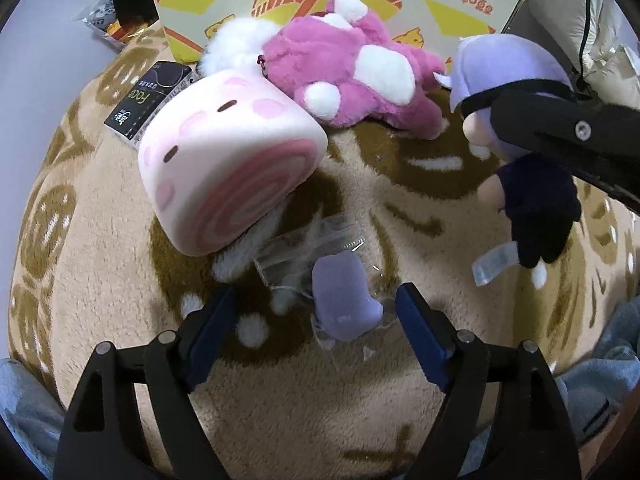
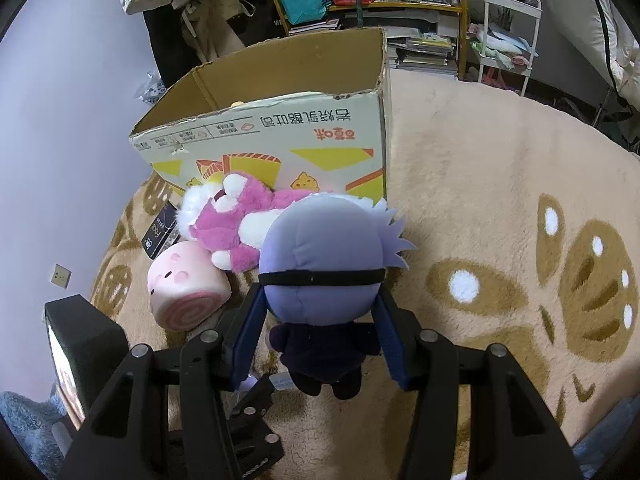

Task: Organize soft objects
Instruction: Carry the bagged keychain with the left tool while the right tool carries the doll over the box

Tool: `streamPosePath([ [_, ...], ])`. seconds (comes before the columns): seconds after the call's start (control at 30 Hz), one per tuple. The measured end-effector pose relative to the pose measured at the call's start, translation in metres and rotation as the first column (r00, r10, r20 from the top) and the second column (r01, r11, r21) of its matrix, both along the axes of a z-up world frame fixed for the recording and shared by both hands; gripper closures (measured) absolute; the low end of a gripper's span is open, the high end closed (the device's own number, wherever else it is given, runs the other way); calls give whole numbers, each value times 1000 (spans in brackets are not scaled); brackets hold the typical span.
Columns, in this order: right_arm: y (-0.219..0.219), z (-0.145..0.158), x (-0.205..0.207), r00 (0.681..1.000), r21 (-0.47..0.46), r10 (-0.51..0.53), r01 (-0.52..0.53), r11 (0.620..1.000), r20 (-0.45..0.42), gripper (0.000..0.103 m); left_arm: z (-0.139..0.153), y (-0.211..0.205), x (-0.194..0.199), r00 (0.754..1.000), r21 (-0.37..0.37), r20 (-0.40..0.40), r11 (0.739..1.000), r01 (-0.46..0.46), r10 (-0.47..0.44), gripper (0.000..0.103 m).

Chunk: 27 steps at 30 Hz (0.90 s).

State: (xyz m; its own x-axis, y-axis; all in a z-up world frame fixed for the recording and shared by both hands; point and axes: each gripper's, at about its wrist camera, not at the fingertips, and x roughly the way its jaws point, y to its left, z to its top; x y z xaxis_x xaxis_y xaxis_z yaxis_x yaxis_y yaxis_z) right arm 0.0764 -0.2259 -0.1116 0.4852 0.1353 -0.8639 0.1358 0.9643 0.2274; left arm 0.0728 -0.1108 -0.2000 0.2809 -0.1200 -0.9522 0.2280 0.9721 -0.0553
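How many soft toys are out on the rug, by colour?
Pink: 2, swirl roll cushion, pink plush
Purple: 2, doll in the right claw, small bagged plush
Total: 4

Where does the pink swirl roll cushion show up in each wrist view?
Left wrist: the pink swirl roll cushion fills the left centre, its swirl end tilted toward the camera.
Right wrist: lower left, on the rug, left of the doll.
Shared landmark: the pink plush bear lies just behind it, in front of the cardboard box.
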Motion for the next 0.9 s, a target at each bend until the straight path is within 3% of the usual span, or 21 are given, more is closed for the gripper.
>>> streamPosePath([
  [0.03, 0, 0, 0, 1000, -3, 2, -2, 1000, -1, 46, -1, -2, 0, 1000, 8, 6, 1000, 1, -1, 22],
  [0.1, 0, -1, 1, 1000, -9, 3, -3, 1000, -5, 46, -1, -4, -3, 1000, 2, 12, 1000, 24, -24, 38],
  [0.13, 1, -2, 2, 1000, -10, 2, -3, 1000, -6, 46, 0, -8, -6, 999, -29, 3, 999, 44, -44, 51],
  [0.43, 1, -3, 0, 1000, -13, -4, 4, 1000, -7, 46, 8, -12, -23, 995, -47, 38, 994, 98, -96, 72],
  [0.6, -2, -2, -4, 1000, -13, -9, 9, 1000, -2, 46, 15, -9, -30, 993, -31, 56, 993, 110, -108, 92],
  [0.77, 1, 1, -7, 1000, -20, -4, 4, 1000, 11, 46, 27, -6, -32, 992, -15, 85, 995, 96, -94, 93],
  [0.9, 3, 8, -12, 999, -28, -1, 2, 1000, 47, 46, 45, 8, -34, 983, -8, 158, 995, 97, -94, 93],
])
